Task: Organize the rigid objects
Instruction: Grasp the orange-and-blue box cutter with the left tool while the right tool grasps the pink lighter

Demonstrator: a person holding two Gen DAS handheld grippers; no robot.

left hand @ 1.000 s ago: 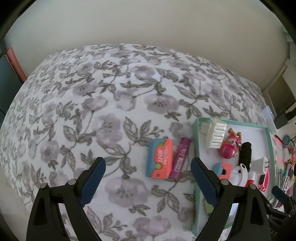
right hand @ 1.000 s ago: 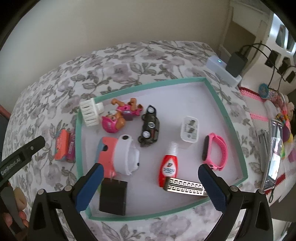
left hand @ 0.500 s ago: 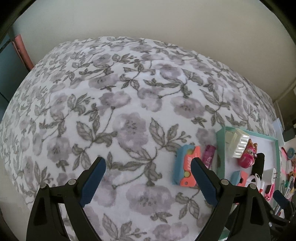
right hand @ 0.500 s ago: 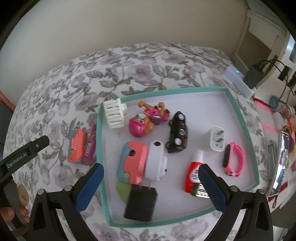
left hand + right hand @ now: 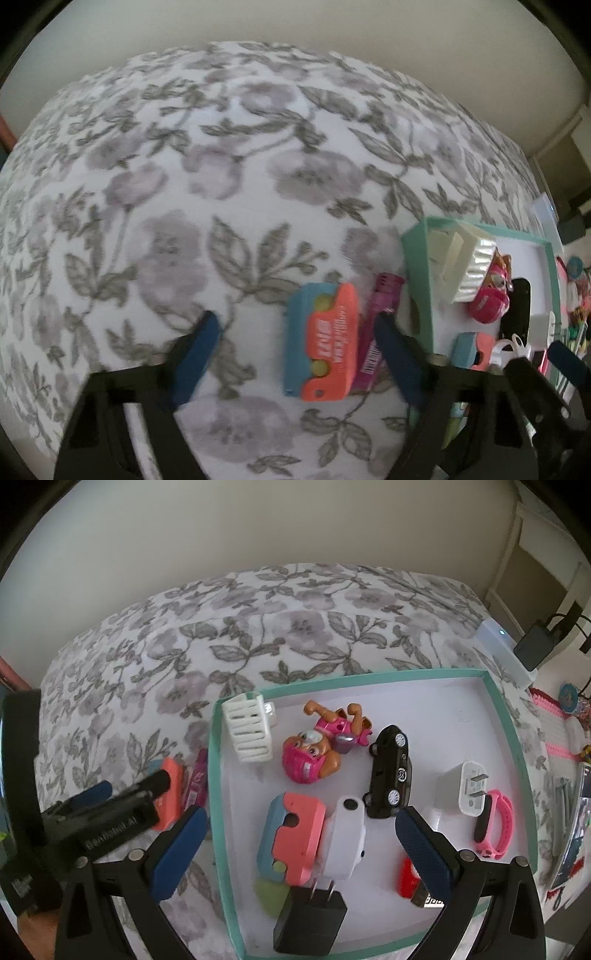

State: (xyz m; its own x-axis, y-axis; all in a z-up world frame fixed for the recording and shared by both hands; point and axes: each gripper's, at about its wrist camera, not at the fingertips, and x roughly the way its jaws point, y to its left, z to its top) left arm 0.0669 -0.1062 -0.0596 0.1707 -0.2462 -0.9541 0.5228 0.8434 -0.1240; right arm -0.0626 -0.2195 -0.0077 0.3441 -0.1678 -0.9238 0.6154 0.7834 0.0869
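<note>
Orange box (image 5: pixel 325 341) betw. L gripper (image 5: pixel 295 332) jaws

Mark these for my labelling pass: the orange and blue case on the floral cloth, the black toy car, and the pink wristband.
orange and blue case (image 5: pixel 328 343), left wrist view, on its orange face.
black toy car (image 5: pixel 391 771), right wrist view, on its underside.
pink wristband (image 5: pixel 498 823), right wrist view, on the pink strap.

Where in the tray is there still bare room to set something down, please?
The tray's far right corner is bare, bordered by its rims, the dog toy and the black car. A smaller patch lies along the near rim, between the black charger and the red bottle. The left half, around the coral case, is crowded.
</note>
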